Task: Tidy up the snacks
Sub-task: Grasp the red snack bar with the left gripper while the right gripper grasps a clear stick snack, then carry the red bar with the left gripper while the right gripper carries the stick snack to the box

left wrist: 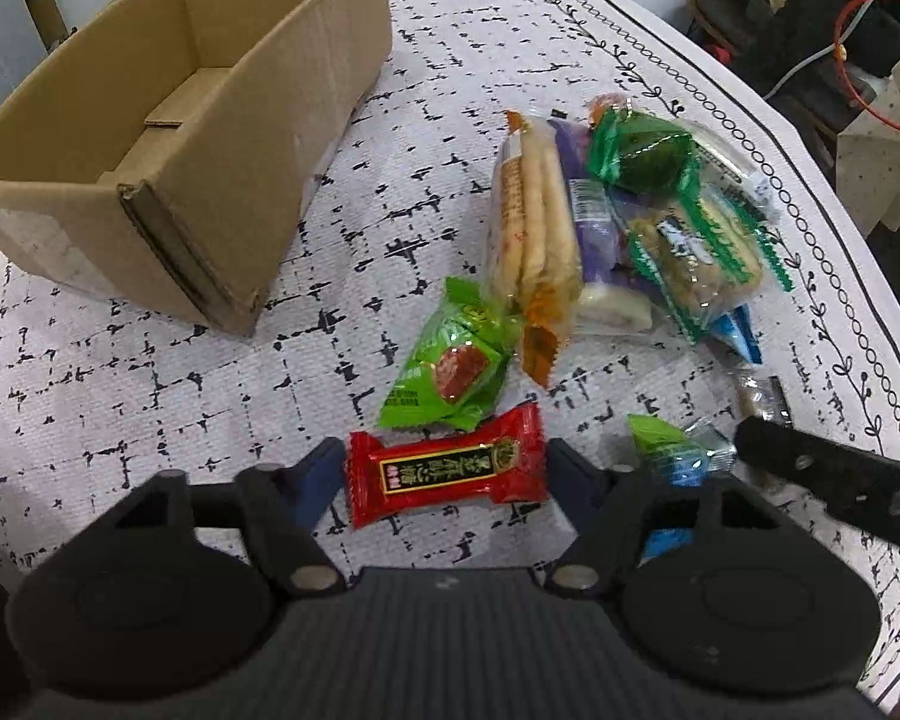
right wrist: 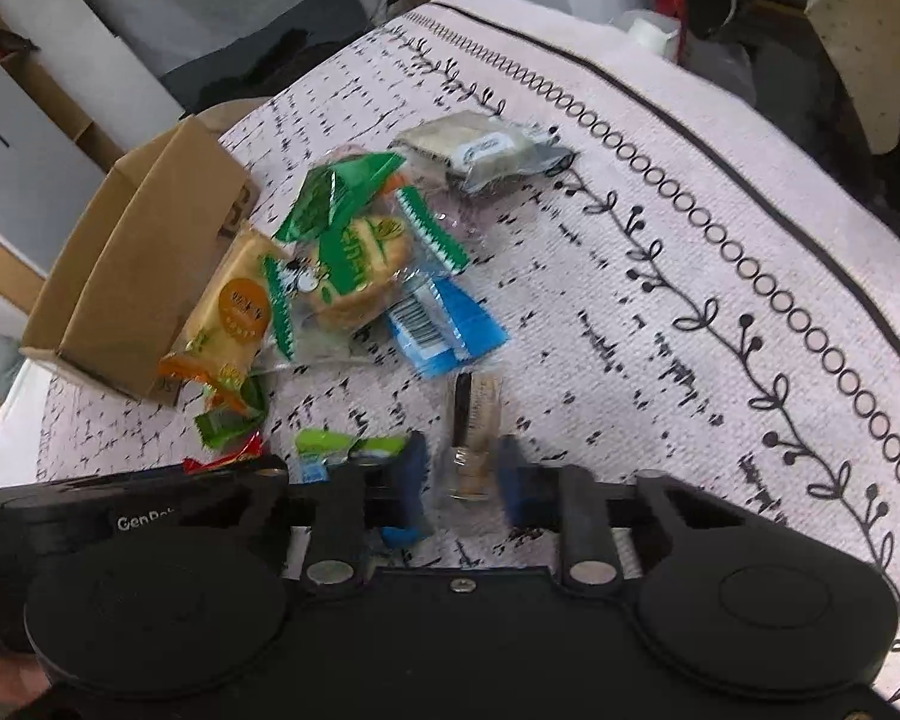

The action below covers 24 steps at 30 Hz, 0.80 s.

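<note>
My left gripper [left wrist: 447, 468] is low over the tablecloth with a red snack packet [left wrist: 447, 471] lying crosswise between its blue pads, which touch the packet's two crimped ends. In the right wrist view my right gripper [right wrist: 462, 468] is shut on a small clear-wrapped beige snack [right wrist: 474, 438] that points away from me. One of its black fingers [left wrist: 810, 468] reaches in from the right of the left wrist view. An open, empty cardboard box [left wrist: 180, 120] stands at the far left. A pile of wrapped snacks [left wrist: 600, 228] lies in the middle of the table.
A green packet [left wrist: 450, 372] lies just beyond the red one, and a small green-and-blue packet [left wrist: 672, 450] sits between the two grippers. A blue packet [right wrist: 444, 324] and a grey one [right wrist: 486, 150] lie further off. The table edge [left wrist: 870, 276] curves along the right, with cables and clutter past it.
</note>
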### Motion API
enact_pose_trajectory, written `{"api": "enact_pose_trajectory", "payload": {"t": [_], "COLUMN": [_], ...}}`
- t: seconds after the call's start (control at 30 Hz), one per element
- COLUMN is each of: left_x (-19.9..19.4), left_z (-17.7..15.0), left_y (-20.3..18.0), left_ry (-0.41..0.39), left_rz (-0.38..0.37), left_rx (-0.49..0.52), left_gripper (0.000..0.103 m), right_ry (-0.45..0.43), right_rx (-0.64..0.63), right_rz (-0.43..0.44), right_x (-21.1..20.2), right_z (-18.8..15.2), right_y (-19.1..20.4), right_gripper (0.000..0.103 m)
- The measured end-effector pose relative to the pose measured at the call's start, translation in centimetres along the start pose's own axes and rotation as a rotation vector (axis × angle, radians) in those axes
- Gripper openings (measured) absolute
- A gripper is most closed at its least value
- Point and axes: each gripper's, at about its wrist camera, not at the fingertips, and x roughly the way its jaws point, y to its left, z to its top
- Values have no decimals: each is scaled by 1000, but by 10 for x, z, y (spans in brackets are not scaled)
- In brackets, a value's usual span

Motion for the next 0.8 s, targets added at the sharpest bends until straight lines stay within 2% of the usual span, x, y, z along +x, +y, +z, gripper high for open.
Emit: {"api": "enact_pose_trajectory", "payload": {"t": [0.1, 0.17, 0.23, 0.3, 0.43, 0.8], "left_x": [-3, -8, -12, -15, -24, -67], "left_z": [-1, -2, -2, -1, -3, 5], "left_y": [-2, -3, -3, 1, 6, 13], "left_ry": [-3, -17, -22, -9, -20, -98], "left_rz": [6, 16, 22, 3, 11, -3], "left_rx": [0, 5, 10, -5, -12, -10], "left_gripper": [60, 51, 47, 46, 45, 45], "right_ry": [-13, -26, -39, -56, -87, -170], "right_rx": [-2, 5, 8, 6, 8, -8], "right_rz": [15, 23, 33, 46, 62, 140], "right_x": [-4, -9, -14, -19, -28, -49], "right_z": [1, 2, 2, 2, 3, 10], "right_y": [3, 3, 4, 6, 8, 30], "right_gripper": [19, 19, 19, 19, 19, 19]}}
